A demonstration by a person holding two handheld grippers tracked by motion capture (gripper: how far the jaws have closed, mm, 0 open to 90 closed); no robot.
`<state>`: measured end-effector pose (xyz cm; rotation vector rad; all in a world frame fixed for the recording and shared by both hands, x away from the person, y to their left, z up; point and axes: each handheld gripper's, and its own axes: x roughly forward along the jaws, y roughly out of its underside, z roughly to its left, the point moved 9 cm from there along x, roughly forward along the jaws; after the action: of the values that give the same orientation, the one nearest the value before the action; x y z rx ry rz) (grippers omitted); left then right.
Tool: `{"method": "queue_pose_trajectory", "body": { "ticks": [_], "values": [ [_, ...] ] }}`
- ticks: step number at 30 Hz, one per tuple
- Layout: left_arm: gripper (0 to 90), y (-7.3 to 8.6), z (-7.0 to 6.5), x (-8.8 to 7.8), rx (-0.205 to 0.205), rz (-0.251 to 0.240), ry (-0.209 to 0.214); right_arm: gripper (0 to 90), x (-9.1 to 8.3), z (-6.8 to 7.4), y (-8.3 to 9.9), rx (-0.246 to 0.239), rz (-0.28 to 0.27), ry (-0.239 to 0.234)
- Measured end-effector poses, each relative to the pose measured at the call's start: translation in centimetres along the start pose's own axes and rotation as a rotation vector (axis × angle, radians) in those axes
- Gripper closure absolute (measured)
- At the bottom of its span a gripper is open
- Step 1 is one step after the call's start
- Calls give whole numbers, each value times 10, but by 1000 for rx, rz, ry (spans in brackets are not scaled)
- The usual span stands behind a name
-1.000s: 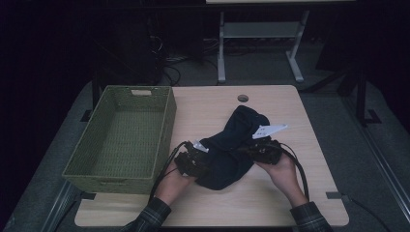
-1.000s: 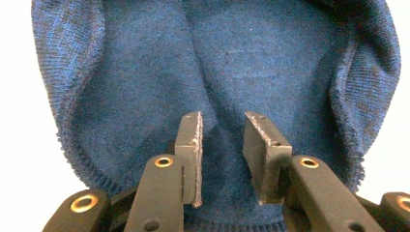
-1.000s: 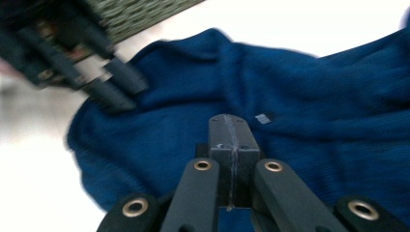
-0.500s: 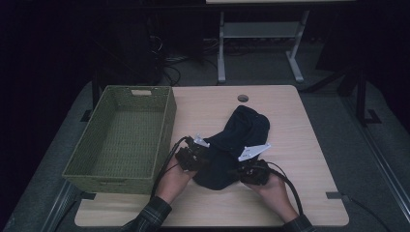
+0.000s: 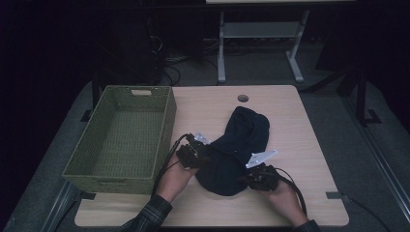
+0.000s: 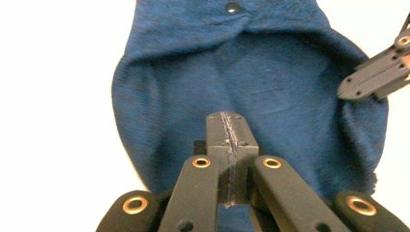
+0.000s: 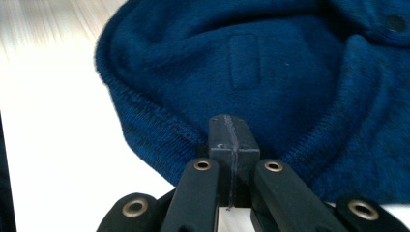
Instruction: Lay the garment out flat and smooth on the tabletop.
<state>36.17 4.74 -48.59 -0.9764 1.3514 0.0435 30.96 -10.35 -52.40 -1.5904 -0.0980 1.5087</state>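
So the dark blue knitted garment (image 5: 235, 151) is lying flat-ish in the middle of the light wooden counter (image 5: 309, 145), just to the right of the green woven basket (image 5: 121, 137), which is the thing I'll place everything by. The left gripper (image 5: 200, 157) sits at the garment's edge nearest the basket, and in the left gripper view its fingers (image 6: 227, 140) have just been closing and now meet over the knit, looks like a pinch of fabric caught in there. The right gripper (image 5: 249, 180) is at the hem farther from the basket, on the person's side, fingers (image 7: 232, 140) clamped together right at the ribbed hem (image 7: 159, 140).

Handling-wise I'd guess it's light, floppy and a bit stretchy, nothing fragile. It'll sag and fold wherever it's unsupported, so grabbing the thicker ribbed hem at two spread-out spots seems the safest bet. A thin single-layer pinch could slip out.
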Motion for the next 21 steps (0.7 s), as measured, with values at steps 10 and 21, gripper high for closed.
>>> {"method": "queue_pose_trajectory", "body": {
  "ticks": [10,21],
  "values": [
    [899,-16,-5,12,22,0,18,900,-36,-24,36,58,-11,48],
    [899,-55,-3,22,42,-46,37,900,-72,-38,27,69,-120,68]
  ]
}}
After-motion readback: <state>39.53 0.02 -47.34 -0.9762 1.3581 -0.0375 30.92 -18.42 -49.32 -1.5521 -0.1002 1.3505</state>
